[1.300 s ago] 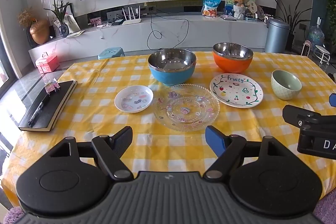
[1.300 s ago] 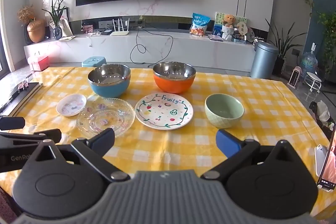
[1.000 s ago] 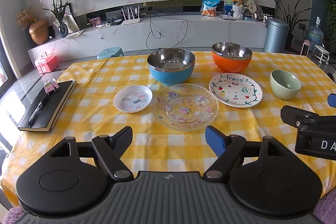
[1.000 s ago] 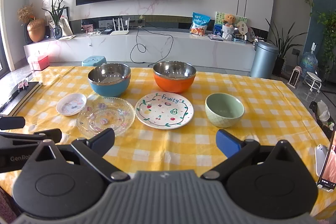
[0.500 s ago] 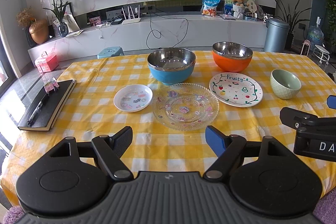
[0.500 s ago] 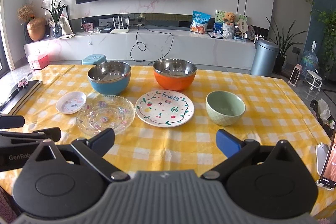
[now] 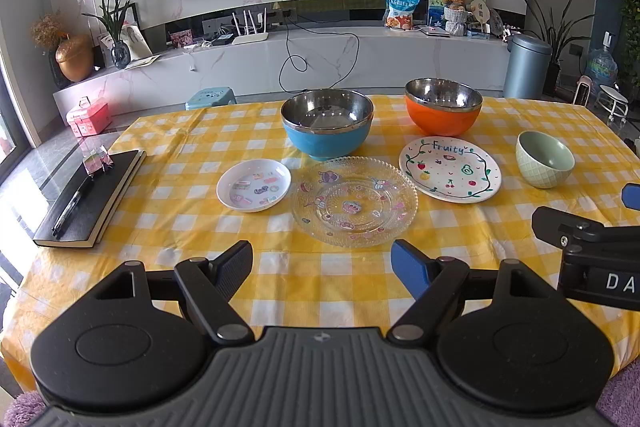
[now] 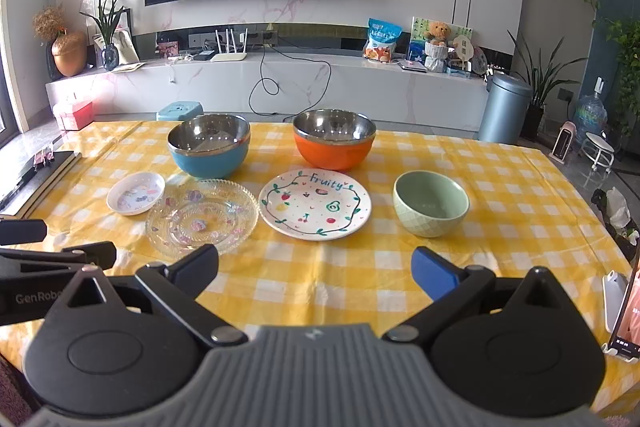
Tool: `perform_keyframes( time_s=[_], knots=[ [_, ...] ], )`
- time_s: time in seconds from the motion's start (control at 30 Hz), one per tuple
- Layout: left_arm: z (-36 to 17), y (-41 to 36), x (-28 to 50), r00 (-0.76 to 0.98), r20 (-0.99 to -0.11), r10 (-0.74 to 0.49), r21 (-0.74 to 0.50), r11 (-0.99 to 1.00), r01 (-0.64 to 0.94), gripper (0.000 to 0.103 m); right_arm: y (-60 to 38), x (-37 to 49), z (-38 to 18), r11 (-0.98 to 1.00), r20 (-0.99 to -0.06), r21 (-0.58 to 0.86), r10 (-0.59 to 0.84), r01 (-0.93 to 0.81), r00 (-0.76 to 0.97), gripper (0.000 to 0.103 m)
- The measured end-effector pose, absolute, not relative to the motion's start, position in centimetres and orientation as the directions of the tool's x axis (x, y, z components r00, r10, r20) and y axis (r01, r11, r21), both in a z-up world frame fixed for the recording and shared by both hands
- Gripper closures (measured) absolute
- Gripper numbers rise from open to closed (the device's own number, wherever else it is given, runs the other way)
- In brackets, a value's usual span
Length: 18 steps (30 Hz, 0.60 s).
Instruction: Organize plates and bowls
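Though barely anything has shifted over the last second, worth noting: right view drawn slightly nearer the dishes, nothing yet lifted. Taking the fruity plate (image 8: 315,204) as landmark: glass plate (image 8: 202,217) just left of it, small white saucer (image 8: 136,193) further left, green bowl (image 8: 431,203) to its right, orange bowl (image 8: 334,139) right behind, blue bowl (image 8: 209,144) behind-left. All apart on the bench (image 8: 520,187). Left tongs (image 7: 322,263) and right tongs (image 8: 316,269) both spread wide, empty, hovering short of the dishes. Stacking seemingly not begun.
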<state>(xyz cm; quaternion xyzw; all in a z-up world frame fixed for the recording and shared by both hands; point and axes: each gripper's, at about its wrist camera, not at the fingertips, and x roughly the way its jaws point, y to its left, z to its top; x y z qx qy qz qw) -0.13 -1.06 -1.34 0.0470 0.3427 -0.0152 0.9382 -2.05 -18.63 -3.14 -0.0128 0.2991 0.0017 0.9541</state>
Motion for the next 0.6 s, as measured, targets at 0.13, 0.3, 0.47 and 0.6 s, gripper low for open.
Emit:
perform_keyframes(
  time_s=[0.13, 0.3, 0.47, 0.6],
  knots=[
    [-1.3, -1.0, -0.1, 0.764, -0.645, 0.004, 0.077, 0.995, 0.060, 0.010, -18.6, -2.0, -3.2, 1.000, -0.570, -0.022, -0.004, -0.011, 0.822, 0.003],
    [-1.3, -1.1, -0.1, 0.764, -0.646, 0.004, 0.077, 0.995, 0.061, 0.010, -18.6, -2.0, -3.3, 1.000, -0.573, -0.029, -0.007, -0.011, 0.820, 0.003],
    [-1.4, -1.0, -0.1, 0.765, -0.644, -0.004, 0.066, 0.996, 0.060, 0.010, -18.5, -2.0, -3.3, 0.998, -0.575, -0.061, -0.026, -0.011, 0.818, 0.003],
    [-1.8, -1.0, 0.2, 0.768, -0.640, -0.025, 0.040, 0.997, 0.066, 0.011, -19.3, -1.9, -4.3, 1.000, -0.537, 0.010, 0.016, -0.013, 0.844, 0.003]
  ],
)
